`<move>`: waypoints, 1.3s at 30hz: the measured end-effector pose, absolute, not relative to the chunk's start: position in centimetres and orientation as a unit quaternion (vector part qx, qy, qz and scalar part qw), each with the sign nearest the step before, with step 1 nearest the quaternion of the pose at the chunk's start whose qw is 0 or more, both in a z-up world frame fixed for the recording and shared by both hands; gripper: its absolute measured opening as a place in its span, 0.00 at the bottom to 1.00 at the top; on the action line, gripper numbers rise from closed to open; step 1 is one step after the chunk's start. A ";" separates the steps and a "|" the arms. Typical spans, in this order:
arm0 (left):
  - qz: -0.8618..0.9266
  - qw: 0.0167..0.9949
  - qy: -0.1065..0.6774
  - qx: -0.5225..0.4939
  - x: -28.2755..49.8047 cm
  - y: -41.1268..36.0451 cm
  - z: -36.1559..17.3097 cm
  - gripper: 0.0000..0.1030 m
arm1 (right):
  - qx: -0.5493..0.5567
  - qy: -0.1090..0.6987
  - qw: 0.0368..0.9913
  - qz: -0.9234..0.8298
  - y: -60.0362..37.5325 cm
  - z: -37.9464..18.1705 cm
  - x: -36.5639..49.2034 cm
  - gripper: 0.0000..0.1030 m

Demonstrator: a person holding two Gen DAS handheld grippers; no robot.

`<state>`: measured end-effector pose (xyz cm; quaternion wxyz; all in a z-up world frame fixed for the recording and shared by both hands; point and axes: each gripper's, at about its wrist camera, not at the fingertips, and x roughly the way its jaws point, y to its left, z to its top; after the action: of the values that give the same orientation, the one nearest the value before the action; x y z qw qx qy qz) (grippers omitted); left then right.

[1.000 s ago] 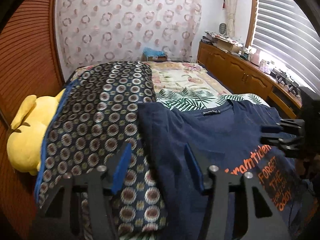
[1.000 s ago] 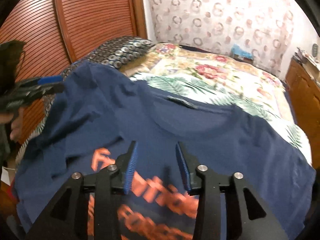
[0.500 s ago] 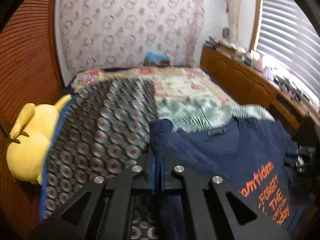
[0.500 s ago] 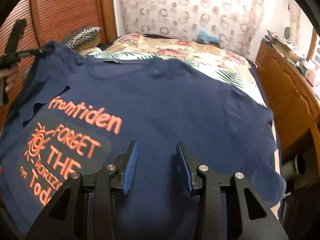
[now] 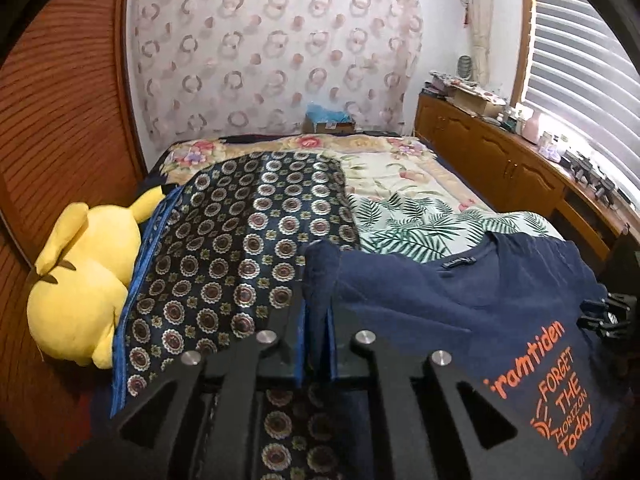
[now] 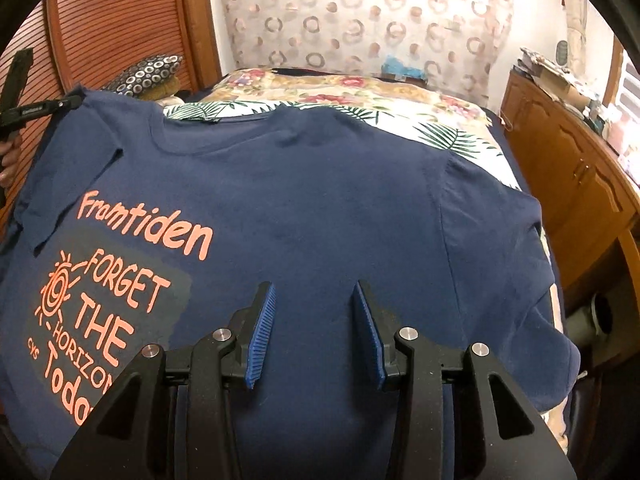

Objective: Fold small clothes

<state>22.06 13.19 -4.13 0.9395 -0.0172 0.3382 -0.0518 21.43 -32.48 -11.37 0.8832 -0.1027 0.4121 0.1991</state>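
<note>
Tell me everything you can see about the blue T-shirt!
The T-shirt is dark navy, soft-looking cloth with short sleeves, a round neck and a small label inside the collar. Orange letters on it read "Framtiden" and "FORGET THE HORIZON", beside a little sun drawing. It lies spread over the bed, slightly wrinkled, not folded yet. The left gripper pinches a bunched sleeve at one shoulder. The right gripper hovers open above the plain middle, not holding it.

The navy cotton T-shirt (image 6: pixel 320 200) lies on the bed (image 5: pixel 400 176), with the yellow plush toy (image 5: pixel 80 280) far left.
</note>
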 end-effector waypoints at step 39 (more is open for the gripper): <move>-0.129 0.898 0.420 0.036 15.1 -0.2 -12.1 0.63 | -0.104 0.411 0.884 0.197 -32.4 -11.4 21.5 0.39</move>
<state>15.06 -0.22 -12.10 0.8975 0.0359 0.4202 -0.1286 21.51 -32.37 -11.44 0.8840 -0.1045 0.4109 0.1971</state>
